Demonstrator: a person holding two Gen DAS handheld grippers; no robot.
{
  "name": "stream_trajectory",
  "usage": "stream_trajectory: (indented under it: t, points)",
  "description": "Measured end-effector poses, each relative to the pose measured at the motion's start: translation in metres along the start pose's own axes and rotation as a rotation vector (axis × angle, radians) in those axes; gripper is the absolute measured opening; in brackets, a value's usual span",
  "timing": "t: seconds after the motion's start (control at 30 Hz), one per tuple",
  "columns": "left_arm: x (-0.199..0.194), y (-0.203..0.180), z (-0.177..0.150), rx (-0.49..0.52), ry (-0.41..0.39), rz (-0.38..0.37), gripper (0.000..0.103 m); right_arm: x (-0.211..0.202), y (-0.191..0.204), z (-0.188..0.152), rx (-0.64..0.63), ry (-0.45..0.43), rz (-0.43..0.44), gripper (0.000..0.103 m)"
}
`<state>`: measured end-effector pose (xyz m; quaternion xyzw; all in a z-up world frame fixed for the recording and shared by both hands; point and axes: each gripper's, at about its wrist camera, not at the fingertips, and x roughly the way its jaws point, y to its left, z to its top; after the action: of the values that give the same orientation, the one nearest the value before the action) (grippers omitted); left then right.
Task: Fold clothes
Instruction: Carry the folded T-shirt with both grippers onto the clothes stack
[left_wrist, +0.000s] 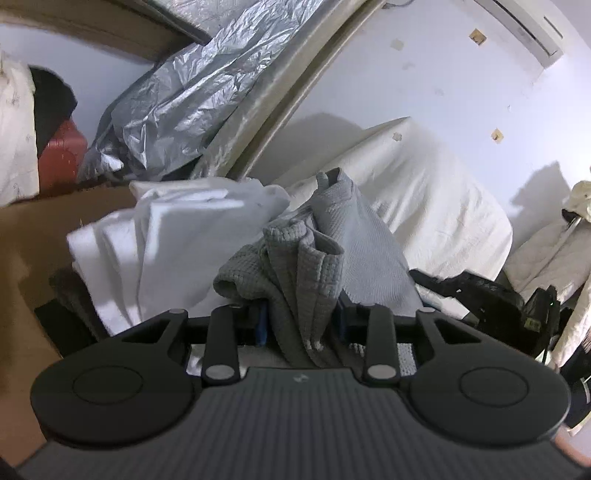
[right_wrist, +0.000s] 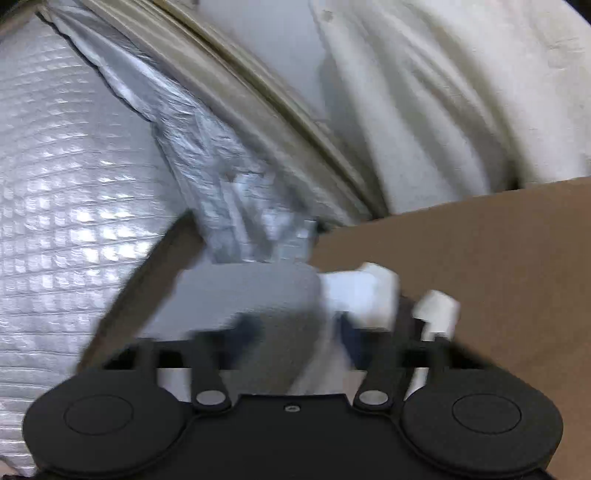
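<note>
On the far left of my left camera I see a red box (left_wrist: 61, 155) behind a brown cardboard sheet (left_wrist: 22, 258). Next comes crinkly silver foil (left_wrist: 177, 103) leaning on the wall. Below it lies a white cloth (left_wrist: 166, 240), bunched up on the cardboard. In the middle, my left gripper (left_wrist: 301, 325) pinches a gray waffle-knit garment (left_wrist: 295, 266). The gray garment hangs in folds between the blue pads (left_wrist: 261, 326) and piles up just in front of them, touching the white cloth. Behind it a cream sheet (left_wrist: 424, 192) covers something big. A black bag (left_wrist: 480, 291) lies to the right.

My right camera is blurry. On its left I see shiny silver bubble wrap (right_wrist: 74, 206). In the middle, my right gripper (right_wrist: 303, 332) is squeezed nearly together on a pale gray-white cloth (right_wrist: 258, 291). A white folded corner (right_wrist: 373, 291) sticks out to the right, over the brown cardboard (right_wrist: 480, 277).
</note>
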<state>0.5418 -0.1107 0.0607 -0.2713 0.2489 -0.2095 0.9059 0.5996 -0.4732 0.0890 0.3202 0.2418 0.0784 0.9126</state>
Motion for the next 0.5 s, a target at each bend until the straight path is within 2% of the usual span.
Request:
stream_trajectory:
  t: [0.07, 0.13, 0.17, 0.23, 0.3, 0.33, 0.37, 0.4, 0.47, 0.5]
  points:
    - [-0.005, -0.012, 0.003, 0.066, -0.073, 0.061, 0.031, 0.006, 0.015, 0.001, -0.083, -0.023, -0.007, 0.011]
    - [0.001, -0.011, 0.001, 0.083, -0.081, 0.123, 0.036, 0.013, 0.029, 0.000, -0.155, -0.037, -0.023, 0.010]
    - [0.006, -0.004, 0.000, 0.055, -0.049, 0.134, 0.039, 0.019, 0.030, -0.001, -0.152, -0.020, -0.036, 0.011]
    - [0.002, 0.012, 0.000, -0.041, -0.002, 0.091, 0.043, 0.020, 0.023, -0.006, -0.116, -0.005, -0.043, 0.012]
    - [-0.022, 0.001, 0.003, 0.000, -0.018, 0.079, 0.043, 0.014, 0.016, -0.010, -0.068, -0.014, -0.039, 0.016]
    - [-0.035, -0.006, 0.005, 0.026, -0.028, 0.075, 0.047, 0.010, 0.012, -0.012, -0.043, -0.022, -0.035, 0.018]
    - [-0.050, -0.014, 0.006, 0.064, -0.072, 0.067, 0.051, 0.006, 0.010, -0.013, -0.018, -0.028, -0.035, 0.031]
    - [-0.066, -0.024, 0.008, 0.106, -0.125, 0.057, 0.056, 0.002, 0.009, -0.013, -0.001, -0.031, -0.041, 0.055]
    - [-0.080, -0.038, 0.014, 0.150, -0.189, 0.014, 0.057, 0.000, 0.010, -0.012, 0.017, -0.034, -0.053, 0.073]
    - [-0.082, -0.045, 0.018, 0.174, -0.207, -0.018, 0.057, 0.000, 0.009, -0.012, 0.027, -0.031, -0.054, 0.073]
